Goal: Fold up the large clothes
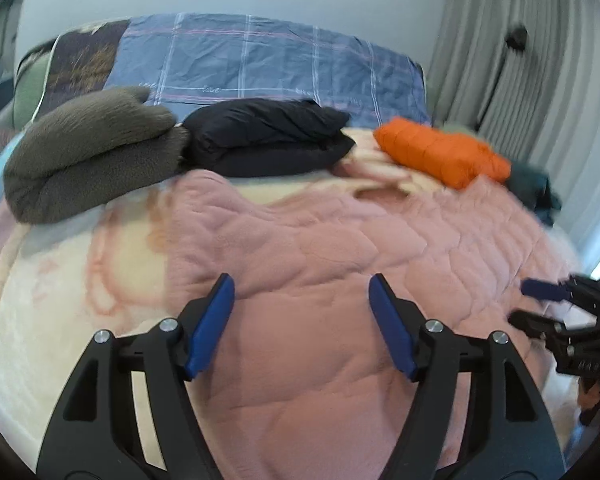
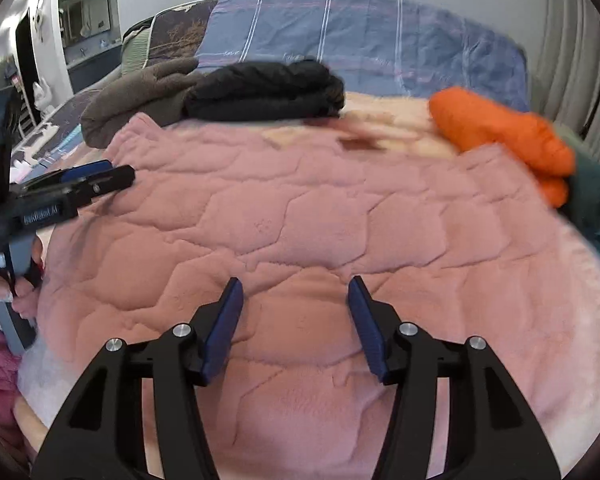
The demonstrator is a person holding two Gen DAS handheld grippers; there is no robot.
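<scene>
The pink quilted garment (image 1: 320,264) spreads across the bed under and ahead of both grippers, its near edge cut off by the bottom of each view; its sleeves or collar cannot be made out, and much of the fabric is blurred. Beneath it a cream blanket (image 1: 60,300) shows to the left of the left gripper's fingers. Beyond the fingertips a blue plaid cover (image 1: 268,56) lies at the far end of the bed.

Four folded garments lie in a row past the pink one: a grey-brown fleece (image 1: 88,152) ahead-left, a black jacket (image 1: 268,140) straight ahead, an orange puffer (image 1: 440,152) ahead-right, and a dark teal piece (image 1: 536,192), blurred and partly hidden behind the orange one.

The left gripper (image 1: 302,320) has its fingers spread with nothing between them, only pink fabric below. The right gripper (image 2: 296,320) likewise stands parted and empty over the garment. A hand (image 2: 4,288), cut off at the frame edge, holds the left gripper's handle.
</scene>
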